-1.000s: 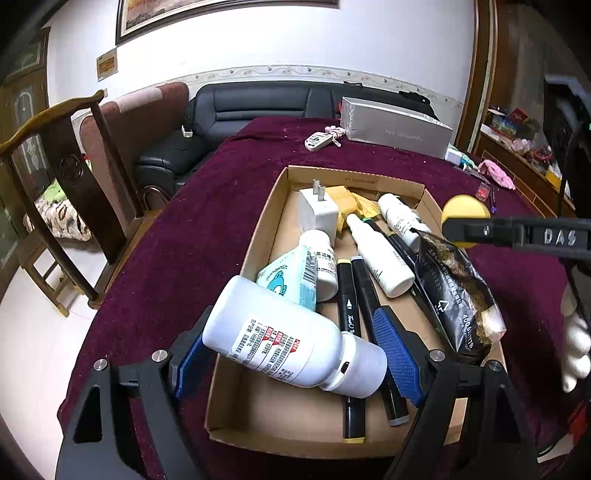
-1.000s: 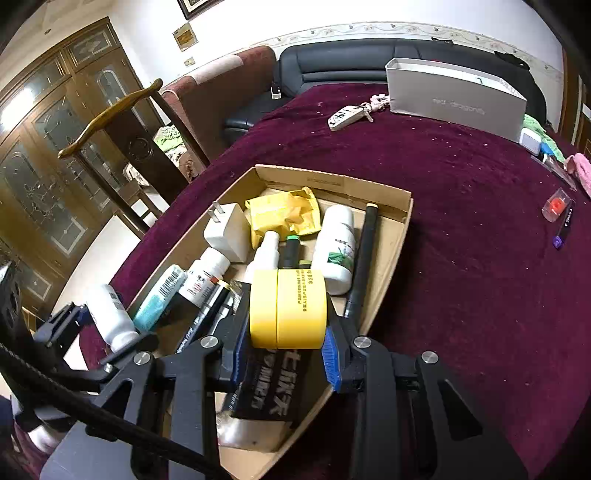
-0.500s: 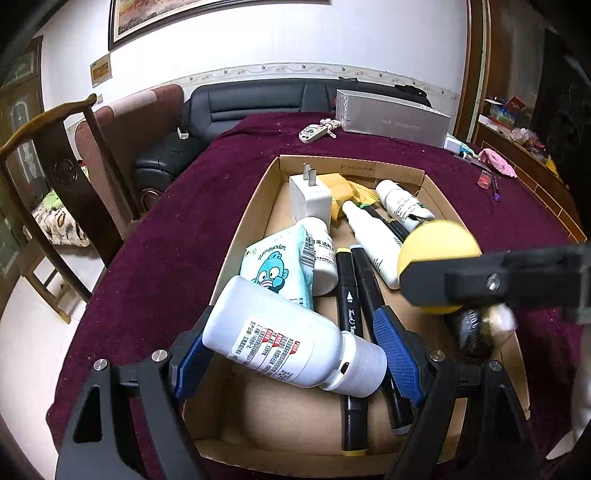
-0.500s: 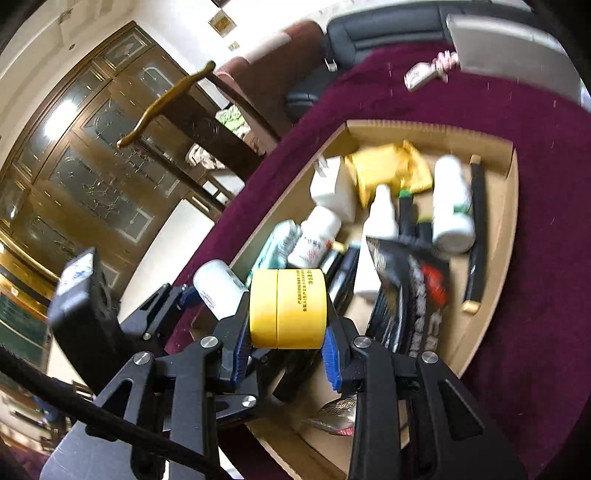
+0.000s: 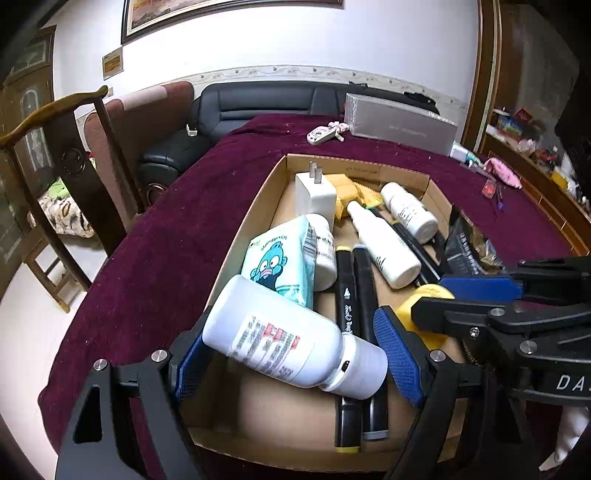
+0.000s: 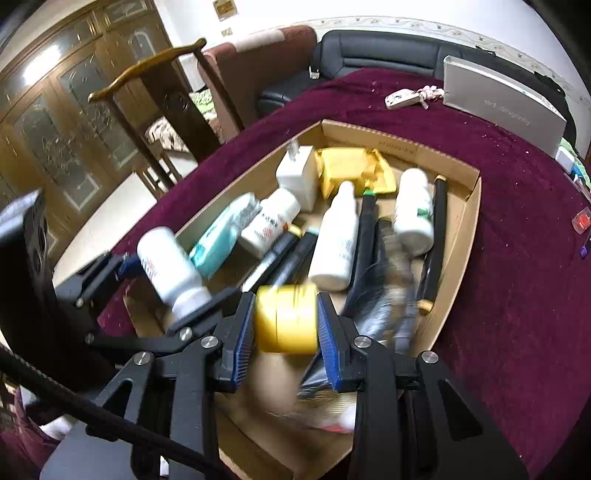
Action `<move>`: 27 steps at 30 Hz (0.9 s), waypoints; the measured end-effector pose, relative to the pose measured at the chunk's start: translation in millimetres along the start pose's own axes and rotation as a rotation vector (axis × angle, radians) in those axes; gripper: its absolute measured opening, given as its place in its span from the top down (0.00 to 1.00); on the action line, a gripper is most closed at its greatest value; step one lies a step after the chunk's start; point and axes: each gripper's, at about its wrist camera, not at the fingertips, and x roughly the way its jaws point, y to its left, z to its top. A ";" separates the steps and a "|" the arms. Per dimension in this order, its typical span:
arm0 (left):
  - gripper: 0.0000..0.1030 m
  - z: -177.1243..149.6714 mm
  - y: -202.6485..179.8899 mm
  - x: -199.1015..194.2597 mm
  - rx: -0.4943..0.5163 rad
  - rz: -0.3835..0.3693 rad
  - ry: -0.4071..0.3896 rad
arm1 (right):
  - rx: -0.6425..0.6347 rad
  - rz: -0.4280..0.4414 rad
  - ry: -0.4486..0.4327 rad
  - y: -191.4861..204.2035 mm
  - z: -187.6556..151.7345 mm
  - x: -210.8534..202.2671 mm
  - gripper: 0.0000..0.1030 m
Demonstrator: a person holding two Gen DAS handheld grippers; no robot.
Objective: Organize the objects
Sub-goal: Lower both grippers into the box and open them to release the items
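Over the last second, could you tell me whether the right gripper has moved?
Yes. The right gripper, holding the yellow jar, has come down and leftward over the cardboard tray.

box (image 5: 255,206): matt cardboard | bottle (image 5: 291,338): glossy plastic | tablecloth (image 5: 166,221): fuzzy cloth

A white wall (image 5: 277,40) carries a framed picture (image 5: 221,13) and a patterned border strip. Below it stands a black leather sofa (image 5: 266,101), with a brown armchair (image 5: 147,110) beside it and a dark wooden chair (image 5: 55,147) nearer. Wooden doors with glass panes (image 6: 74,110) reflect lamp light. The floor (image 5: 18,314) is pale. A maroon cloth covers the table (image 5: 166,229).
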 end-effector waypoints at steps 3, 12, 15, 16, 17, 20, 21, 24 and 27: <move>0.23 -1.9 -0.1 -1.8 -0.011 0.002 0.004 | 0.003 0.002 0.000 -1.8 -1.3 -1.3 0.70; 0.23 -1.9 -6.7 -19.0 0.022 0.083 -0.038 | 0.021 0.006 -0.017 -0.3 0.0 -4.7 0.70; 0.22 0.8 -11.3 -28.4 0.054 0.126 -0.072 | 0.044 0.019 -0.031 -2.6 2.1 -7.1 0.67; 0.22 1.9 -13.3 -32.0 0.064 0.138 -0.085 | 0.051 0.021 -0.033 -3.4 2.5 -7.7 0.64; 0.22 3.4 -13.1 -33.3 0.068 0.143 -0.089 | 0.060 0.022 -0.037 -4.4 3.3 -8.8 0.60; 0.22 6.0 -15.2 -39.1 0.073 0.141 -0.106 | 0.069 0.027 -0.051 -4.7 3.6 -12.3 0.56; 0.22 6.6 -16.0 -40.9 0.074 0.141 -0.110 | 0.069 0.030 -0.058 -4.3 3.8 -14.3 0.56; 0.22 7.6 -18.6 -45.7 0.076 0.139 -0.120 | 0.068 0.036 -0.078 -2.7 3.5 -20.1 0.56; 0.22 8.4 -21.0 -50.1 0.078 0.140 -0.129 | 0.069 0.041 -0.100 -1.7 4.5 -27.4 0.55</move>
